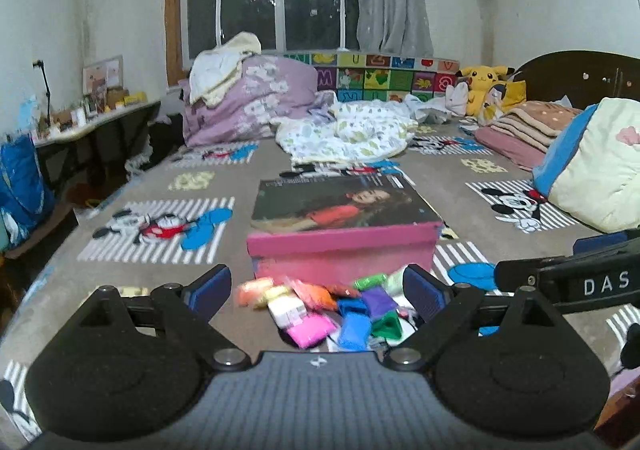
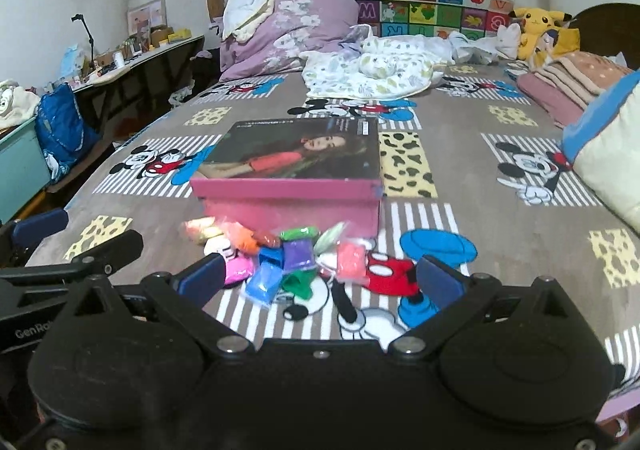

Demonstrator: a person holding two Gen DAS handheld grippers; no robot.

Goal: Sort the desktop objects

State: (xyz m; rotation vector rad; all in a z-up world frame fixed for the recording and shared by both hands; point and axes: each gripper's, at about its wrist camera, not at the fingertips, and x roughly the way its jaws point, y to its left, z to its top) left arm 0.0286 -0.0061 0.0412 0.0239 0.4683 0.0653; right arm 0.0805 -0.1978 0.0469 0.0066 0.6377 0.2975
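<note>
Against the left wall stood a long worktop [image 2: 160,45] crowded with small items, and a blue bag [image 2: 60,129] leaned beside it near the bed's edge. On the bed [image 2: 480,185], spread with a grey cartoon-mouse cover, the left tongs [image 1: 317,288] were spread wide and gripped nothing, their blue pads on either side of a heap of small coloured packets [image 1: 320,310] in the left wrist view. The heap lay on the cover just in front of a pink box [image 2: 288,201], with its nearest packets touching or nearly touching the box's front wall. An orange packet [image 2: 244,240] sat at the heap's left, a magenta packet [image 2: 238,270] and a blue packet [image 2: 262,284] toward the near side, a purple packet [image 2: 298,254] in the middle, and a salmon-pink packet [image 2: 351,260] at the right. The box was shut, with a dark photo of a woman in red printed on its lid. The right tongs [image 2: 319,278] were likewise wide apart and empty, hovering just short of the heap, slightly to its right. Behind the box lay a crumpled leaf-print quilt [image 2: 372,69], with a lilac duvet [image 2: 288,33] piled to its left. At the far right corner a yellow plush toy [image 2: 536,25] sat beside folded blankets [image 2: 568,81].
</note>
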